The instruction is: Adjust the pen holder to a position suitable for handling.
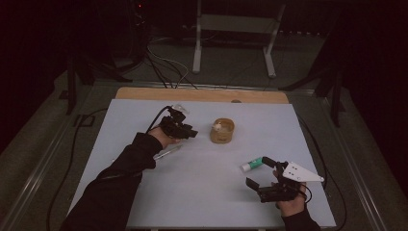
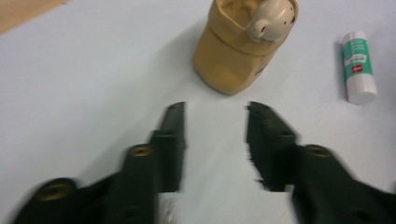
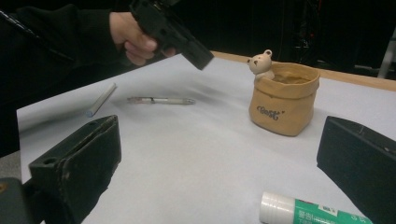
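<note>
Right gripper view: tan pot (image 3: 283,100) bears a bear figure (image 3: 261,63).

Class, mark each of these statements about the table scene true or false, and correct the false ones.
1. The tan pot has a small bear figure at its rim. True.
2. The glue stick stands upright inside the pot. False: it lies on its side on the table, near the right gripper.
3. The left gripper has nothing between its jaws. True: the jaws stand apart over bare table.
4. The pen is clamped in the right gripper. False: it lies on the table, and the right gripper is open and empty.
5. The pot lies tipped over. False: it stands upright.
</note>
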Motion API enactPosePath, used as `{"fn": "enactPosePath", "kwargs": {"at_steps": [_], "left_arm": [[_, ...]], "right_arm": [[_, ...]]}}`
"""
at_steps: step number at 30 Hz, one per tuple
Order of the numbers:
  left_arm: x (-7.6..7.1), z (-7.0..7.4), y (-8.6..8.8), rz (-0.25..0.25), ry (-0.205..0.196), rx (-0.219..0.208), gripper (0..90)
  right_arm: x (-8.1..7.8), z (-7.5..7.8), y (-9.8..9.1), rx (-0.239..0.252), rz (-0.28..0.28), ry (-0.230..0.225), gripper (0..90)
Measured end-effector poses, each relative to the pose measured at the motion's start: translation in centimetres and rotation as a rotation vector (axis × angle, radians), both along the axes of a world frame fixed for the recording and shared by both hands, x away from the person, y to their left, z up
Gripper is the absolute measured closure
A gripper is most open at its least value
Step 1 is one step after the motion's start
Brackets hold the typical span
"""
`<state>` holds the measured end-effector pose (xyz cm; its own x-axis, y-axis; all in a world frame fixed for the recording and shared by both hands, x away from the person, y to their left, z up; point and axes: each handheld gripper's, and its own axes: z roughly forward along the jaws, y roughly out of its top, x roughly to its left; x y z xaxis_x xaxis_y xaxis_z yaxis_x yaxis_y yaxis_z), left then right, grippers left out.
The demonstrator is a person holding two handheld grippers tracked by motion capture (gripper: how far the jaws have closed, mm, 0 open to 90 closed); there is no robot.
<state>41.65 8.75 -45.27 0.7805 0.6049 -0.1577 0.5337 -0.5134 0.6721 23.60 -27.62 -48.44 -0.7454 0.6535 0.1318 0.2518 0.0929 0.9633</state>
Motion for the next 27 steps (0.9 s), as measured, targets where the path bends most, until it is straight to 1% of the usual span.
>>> {"fn": "enactPosePath", "kwargs": {"at_steps": [1, 3, 5, 6, 8, 10, 11, 12, 13, 14, 16, 17, 20, 23, 24, 25, 27], "left_arm": [[-0.2, 0.2, 0.3, -0.011, 0.000, -0.011, 53.1], [-0.5, 0.5, 0.7, -0.021, -0.012, -0.009, 46.3], [-0.8, 0.8, 1.2, -0.044, -0.021, -0.023, 38.7], [-0.9, 1.0, 1.3, -0.041, -0.025, -0.023, 35.5], [-1.3, 1.2, 1.7, -0.062, -0.030, -0.040, 28.5], [-1.4, 1.4, 1.9, -0.064, -0.035, -0.044, 24.8], [-1.7, 1.7, 2.4, -0.073, -0.037, -0.063, 24.8], [-1.8, 1.9, 2.7, -0.083, -0.028, -0.078, 18.1], [-1.9, 2.0, 3.0, -0.105, -0.018, -0.101, 13.6], [-2.0, 2.1, 3.3, -0.119, -0.013, -0.114, 8.7], [-2.2, 2.5, 3.7, -0.121, -0.013, -0.128, 4.9], [-2.3, 2.6, 3.9, -0.124, -0.014, -0.137, 1.5], [-2.5, 3.1, 4.6, -0.118, -0.031, -0.149, 1.0], [-2.8, 3.4, 5.4, -0.124, -0.033, -0.183, 0.2], [-2.8, 3.5, 5.6, -0.130, -0.028, -0.187, 0.2], [-2.9, 3.5, 5.9, -0.133, -0.031, -0.189, 0.2], [-3.2, 3.5, 6.3, -0.130, -0.054, -0.185, 0.2]], "right_arm": [[0.0, 0.0, 0.0, 0.000, -0.001, 0.000, 0.0], [0.0, 0.0, 0.0, -0.001, 0.000, 0.001, 0.0], [0.0, 0.0, 0.1, -0.002, 0.001, 0.001, 0.0], [0.0, 0.0, 0.1, -0.002, 0.001, 0.001, 0.0], [0.0, 0.0, 0.1, -0.003, 0.000, 0.002, 0.0], [0.0, 0.0, 0.1, -0.003, 0.001, 0.002, 0.0], [0.0, 0.0, 0.1, -0.002, 0.000, 0.002, 0.0], [0.0, 0.0, 0.1, -0.001, -0.001, 0.003, 0.0], [0.0, 0.0, 0.2, -0.001, -0.001, 0.003, 0.0], [0.0, -0.1, 0.2, -0.003, 0.000, 0.004, 0.0], [0.0, 0.0, 0.2, -0.004, 0.000, 0.003, 0.0], [0.0, 0.0, 0.2, -0.002, 0.000, 0.004, 0.0], [0.0, -0.1, 0.3, -0.004, 0.001, 0.006, 0.0], [0.0, -0.1, 0.3, -0.003, 0.000, 0.006, 0.0], [0.0, -0.1, 0.3, -0.004, 0.000, 0.006, 0.0], [0.0, -0.1, 0.3, -0.004, 0.001, 0.006, 0.0], [0.0, -0.1, 0.3, -0.004, 0.000, 0.005, 0.0]]}}
